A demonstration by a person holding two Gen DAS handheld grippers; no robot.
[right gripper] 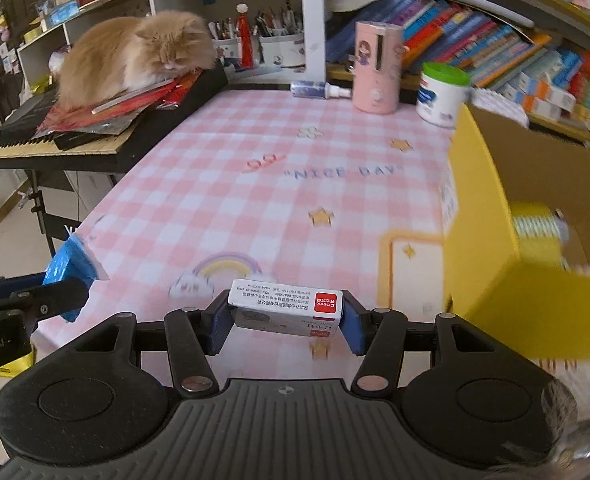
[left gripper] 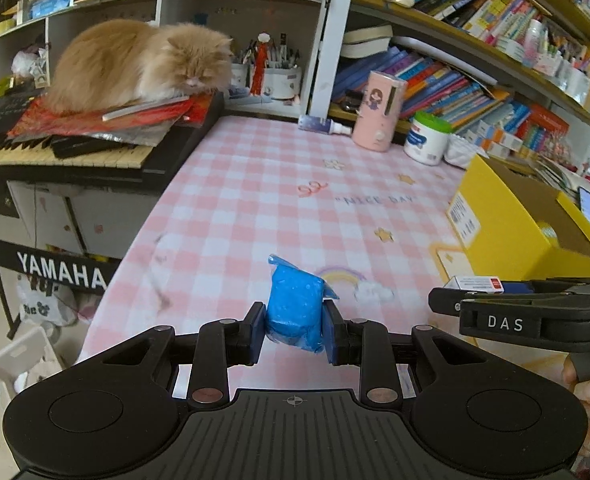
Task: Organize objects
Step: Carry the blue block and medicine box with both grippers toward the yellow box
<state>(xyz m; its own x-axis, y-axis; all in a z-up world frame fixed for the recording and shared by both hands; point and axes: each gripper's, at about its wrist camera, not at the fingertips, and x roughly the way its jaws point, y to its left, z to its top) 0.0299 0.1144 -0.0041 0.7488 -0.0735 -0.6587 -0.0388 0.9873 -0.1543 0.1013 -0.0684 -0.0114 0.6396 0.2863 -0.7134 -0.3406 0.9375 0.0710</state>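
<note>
Carrying both loads, you are gripping a blue packet [left gripper: 293, 307] in the left hand-held gripper [left gripper: 293, 334] and a white box [right gripper: 286, 307] in the right hand-held gripper [right gripper: 286, 322], above the near table [left gripper: 255, 200]. Next, you are probably swinging right over the yellow box [left gripper: 507, 216] to drop them in.

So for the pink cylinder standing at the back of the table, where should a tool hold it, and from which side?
Probably the middle of the pink cylinder, coming from the open table in front. It stands upright with smooth round sides; the shelf behind it, the spray bottle to its left and the white jar to its right crowd the other approaches.
</note>
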